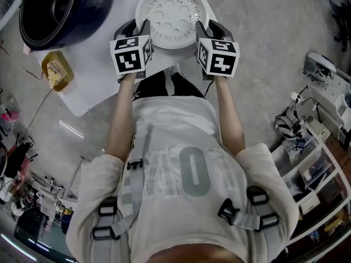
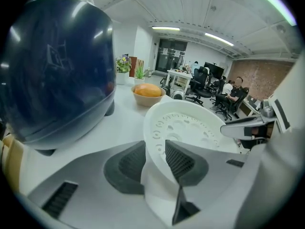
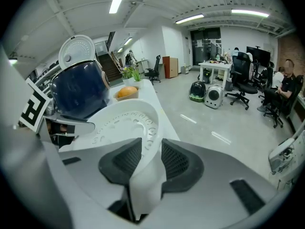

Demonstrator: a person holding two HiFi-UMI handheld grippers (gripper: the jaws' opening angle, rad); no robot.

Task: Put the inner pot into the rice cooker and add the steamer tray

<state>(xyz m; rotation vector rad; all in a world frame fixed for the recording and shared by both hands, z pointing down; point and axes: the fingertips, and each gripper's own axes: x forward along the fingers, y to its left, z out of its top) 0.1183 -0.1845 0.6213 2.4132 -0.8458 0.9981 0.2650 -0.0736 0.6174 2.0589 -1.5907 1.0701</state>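
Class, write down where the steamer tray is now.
In the head view the steamer tray sits top centre on the white table, right of the rice cooker, its rim gripped by the left gripper and right gripper.

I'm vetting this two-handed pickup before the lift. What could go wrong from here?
Both grips are thin: the left gripper and right gripper each pinch only the rim of the steamer tray, on opposite sides, so uneven lifting may tilt it or let it slip. The rice cooker stands to the left, taller than the tray, so the tray could knock its wall on the way over.
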